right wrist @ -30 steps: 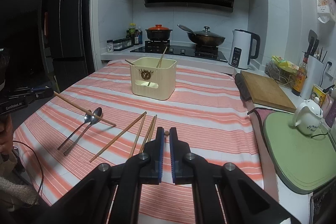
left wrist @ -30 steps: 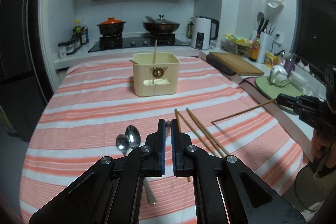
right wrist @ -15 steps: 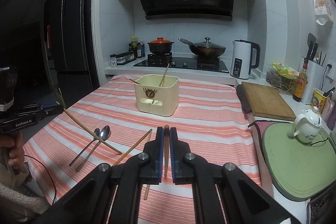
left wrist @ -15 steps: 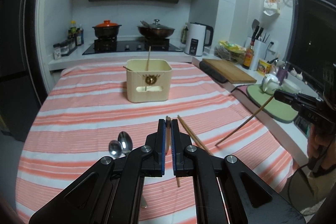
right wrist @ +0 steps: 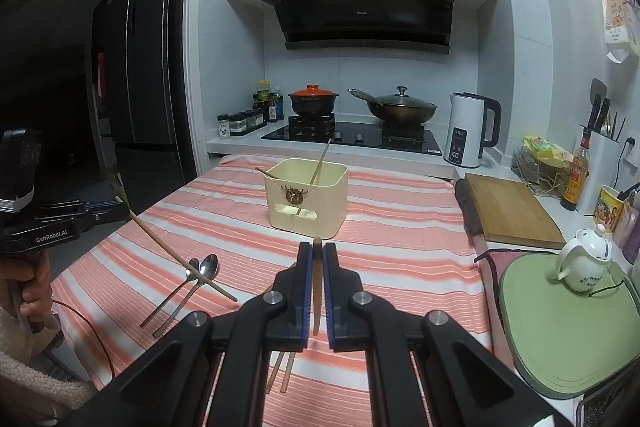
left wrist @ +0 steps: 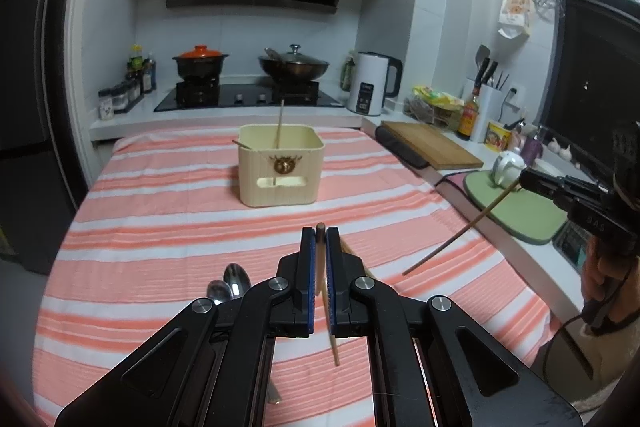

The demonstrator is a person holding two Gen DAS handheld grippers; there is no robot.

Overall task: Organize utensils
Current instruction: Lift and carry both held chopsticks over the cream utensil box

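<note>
While both grippers pinch one chopstick each, the cream utensil holder sits straight ahead, far side. Left gripper clamps its chopstick steeply; right gripper clamps its chopstick likewise, looking somewhat nearer.

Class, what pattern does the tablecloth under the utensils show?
The tablecloth has salmon-pink and white stripes, clearest in the left wrist view.

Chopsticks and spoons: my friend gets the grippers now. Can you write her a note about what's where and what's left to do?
Left gripper: shut on a chopstick, lifted.
Right gripper: shut on another chopstick, lifted.
Cream utensil box: mid-table, with chopsticks already standing in it.
Left: drop both held chopsticks in the box, then fetch the two spoons and the loose chopsticks on the striped cloth.
</note>
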